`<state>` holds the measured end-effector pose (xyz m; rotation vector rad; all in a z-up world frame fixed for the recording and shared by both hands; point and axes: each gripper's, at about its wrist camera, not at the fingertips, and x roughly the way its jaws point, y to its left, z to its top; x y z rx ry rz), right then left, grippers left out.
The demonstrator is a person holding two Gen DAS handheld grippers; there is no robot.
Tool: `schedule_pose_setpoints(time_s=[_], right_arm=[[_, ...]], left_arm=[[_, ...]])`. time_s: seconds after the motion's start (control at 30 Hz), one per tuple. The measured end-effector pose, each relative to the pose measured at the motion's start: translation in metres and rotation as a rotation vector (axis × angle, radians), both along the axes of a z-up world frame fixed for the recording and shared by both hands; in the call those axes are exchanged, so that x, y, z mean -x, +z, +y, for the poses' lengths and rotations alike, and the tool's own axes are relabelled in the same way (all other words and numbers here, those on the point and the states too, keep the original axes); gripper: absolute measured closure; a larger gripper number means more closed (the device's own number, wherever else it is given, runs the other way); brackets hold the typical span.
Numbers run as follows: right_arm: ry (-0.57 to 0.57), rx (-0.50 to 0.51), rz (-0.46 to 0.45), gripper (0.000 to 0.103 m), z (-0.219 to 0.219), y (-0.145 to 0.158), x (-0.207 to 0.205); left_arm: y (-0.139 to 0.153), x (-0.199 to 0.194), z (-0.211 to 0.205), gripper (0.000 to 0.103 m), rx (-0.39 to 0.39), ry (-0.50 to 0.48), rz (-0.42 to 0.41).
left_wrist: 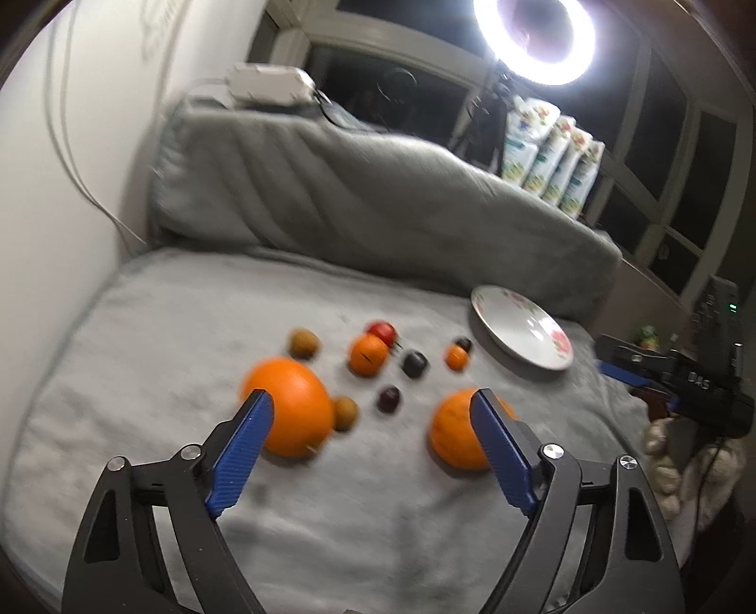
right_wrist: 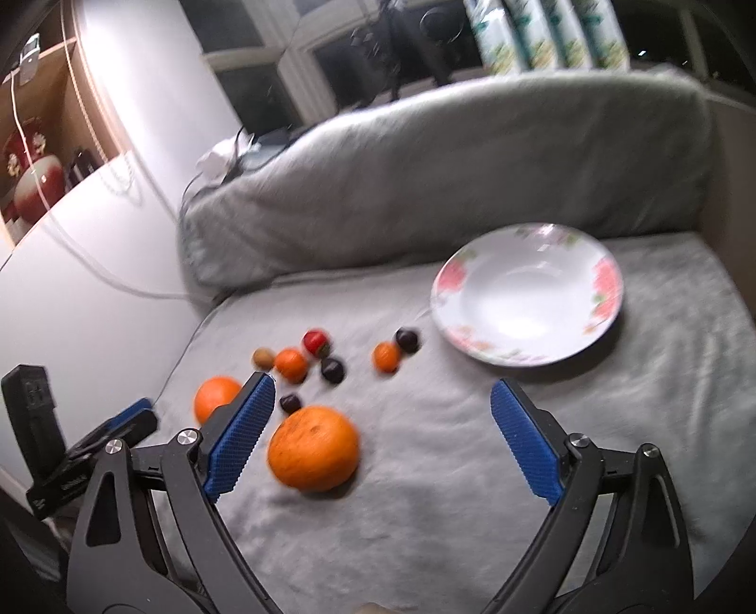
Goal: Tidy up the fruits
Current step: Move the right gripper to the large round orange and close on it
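Observation:
Fruits lie on a grey blanket (left_wrist: 368, 496). Two large oranges, one on the left (left_wrist: 290, 406) and one on the right (left_wrist: 456, 432), lie near my left gripper (left_wrist: 373, 406), which is open and empty above the blanket between them. Further back are small oranges (left_wrist: 368, 354), dark plums (left_wrist: 415, 363), a red fruit (left_wrist: 382, 330) and brown fruits (left_wrist: 304, 343). A white floral plate (right_wrist: 527, 295) stands empty at the right. My right gripper (right_wrist: 382, 396) is open and empty, with the nearer large orange (right_wrist: 313, 448) just inside its left finger.
A grey cushion (left_wrist: 378, 189) runs along the back of the blanket, with a white wall (left_wrist: 61, 212) at the left. A ring light (left_wrist: 534, 38) and tissue packs (left_wrist: 553, 156) stand behind. The right gripper (left_wrist: 680, 387) shows at the right edge.

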<state>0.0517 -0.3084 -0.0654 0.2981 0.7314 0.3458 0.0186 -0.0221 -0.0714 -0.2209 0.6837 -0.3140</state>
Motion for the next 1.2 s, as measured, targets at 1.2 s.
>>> schedule_pose_setpoints(time_s=[1.2], right_arm=[[0.259, -0.178, 0.316, 0.031, 0.055, -0.081, -0.043]], left_arm=[[-0.063, -0.028, -0.061, 0.053, 0.13, -0.3, 0.242]])
